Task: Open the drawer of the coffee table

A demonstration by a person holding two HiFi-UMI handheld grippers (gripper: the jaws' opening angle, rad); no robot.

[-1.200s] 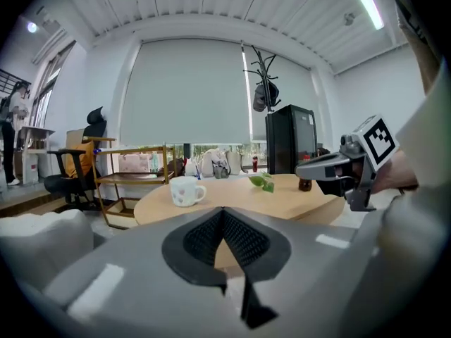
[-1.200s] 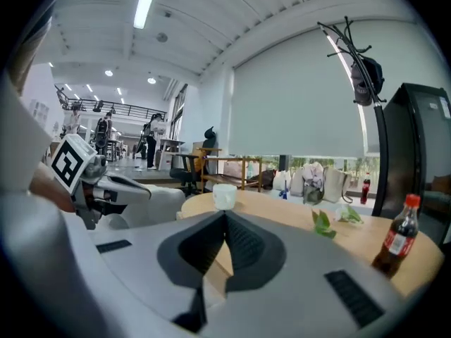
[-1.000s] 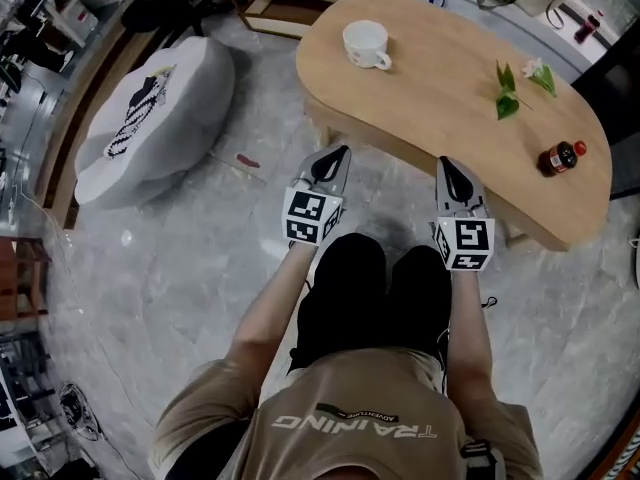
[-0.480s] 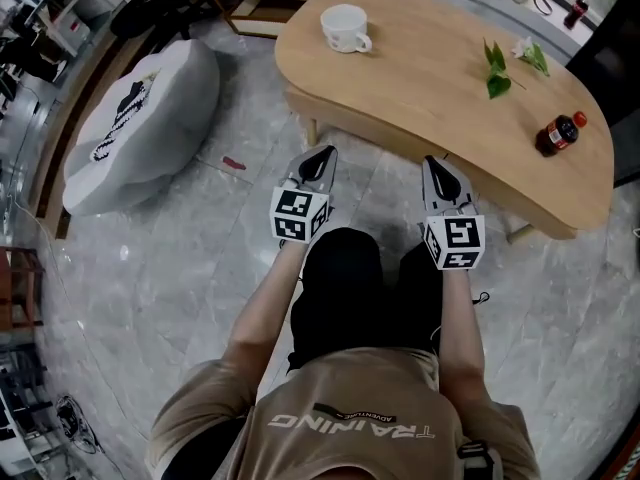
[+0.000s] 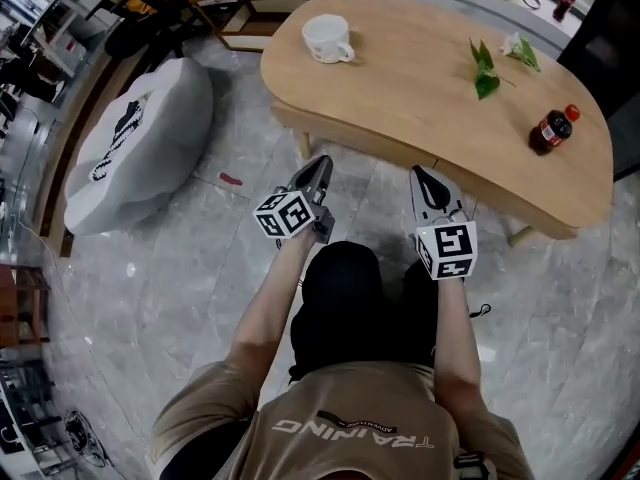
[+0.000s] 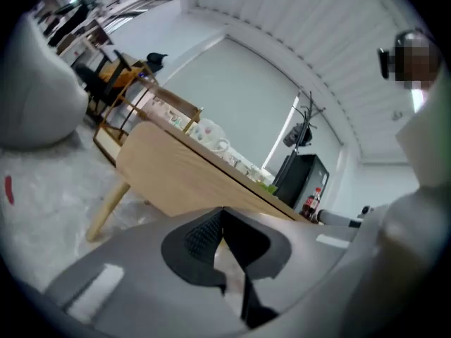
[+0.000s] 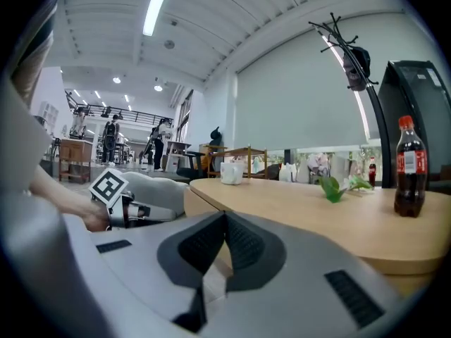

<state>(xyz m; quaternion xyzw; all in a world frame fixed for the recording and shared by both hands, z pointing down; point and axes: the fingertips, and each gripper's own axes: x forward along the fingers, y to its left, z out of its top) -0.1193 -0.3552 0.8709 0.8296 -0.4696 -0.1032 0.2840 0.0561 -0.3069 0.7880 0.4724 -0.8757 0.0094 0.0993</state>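
The light wooden coffee table [image 5: 420,78] stands in front of the kneeling person; its front apron [image 5: 350,140] faces both grippers, and no drawer front or handle can be made out on it. My left gripper [image 5: 320,166] is shut and empty, rolled to one side, its tip just short of the apron near the table's left leg [image 6: 106,210]. In its own view the apron [image 6: 190,182] fills the space ahead of the closed jaws. My right gripper [image 5: 419,175] is also shut and empty, pointing at the table edge [image 7: 296,210] from close by.
On the table top stand a white cup [image 5: 328,38], a green leaf [image 5: 483,68] with a small flower [image 5: 520,48], and a cola bottle [image 5: 550,128]. A grey beanbag [image 5: 140,138] lies on the marble floor to the left. Chairs and shelving stand behind the table.
Both grippers have sunk lower in front of the table edge. The left gripper has rolled, so its marker cube now sits tilted. Both stay shut.
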